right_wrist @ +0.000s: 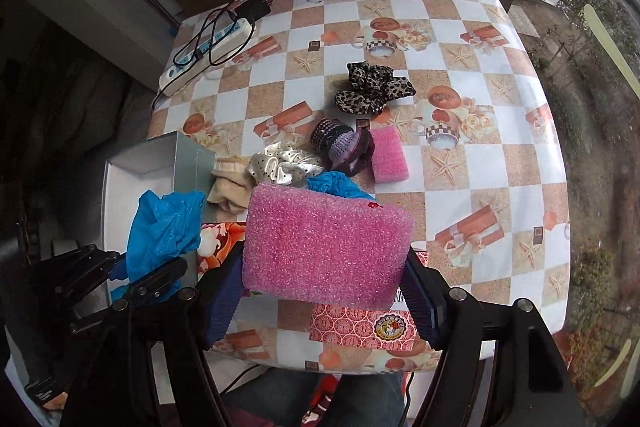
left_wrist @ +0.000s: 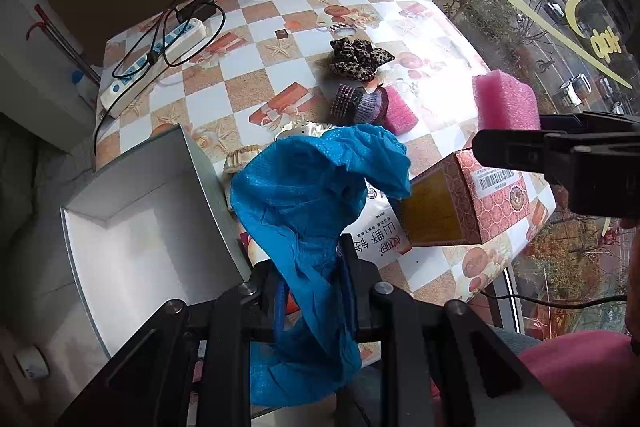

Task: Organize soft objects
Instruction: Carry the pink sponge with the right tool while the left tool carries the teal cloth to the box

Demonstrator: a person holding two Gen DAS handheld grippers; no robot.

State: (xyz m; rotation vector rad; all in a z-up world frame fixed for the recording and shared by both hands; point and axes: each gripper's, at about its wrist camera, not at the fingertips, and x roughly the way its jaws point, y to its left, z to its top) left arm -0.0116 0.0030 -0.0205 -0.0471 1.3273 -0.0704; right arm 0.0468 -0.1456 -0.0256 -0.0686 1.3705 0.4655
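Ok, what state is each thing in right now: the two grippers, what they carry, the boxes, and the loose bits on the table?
Left gripper: shut on the crumpled blue plastic cover, lifted.
Right gripper: fingers closed on the large pink foam block, lifted.
Grey open box: open, nothing visible inside.
Red patterned carton: on its side, end open.
Small pink foam block: lying on the table.
Leopard-print scrunchie: lying on the table.
White power strip: cable plugged in.

A white printed packet (left_wrist: 382,233) lying on the table is showing large dark Chinese characters, seen upside down, reading roughly 山野, with smaller red script beside them. A pink patterned cardboard box (left_wrist: 496,203) is carrying a white barcode label (left_wrist: 494,179), its digits too small to read. Yellow lettering (left_wrist: 606,45) on the window glass is reading backwards, not clearly legible.
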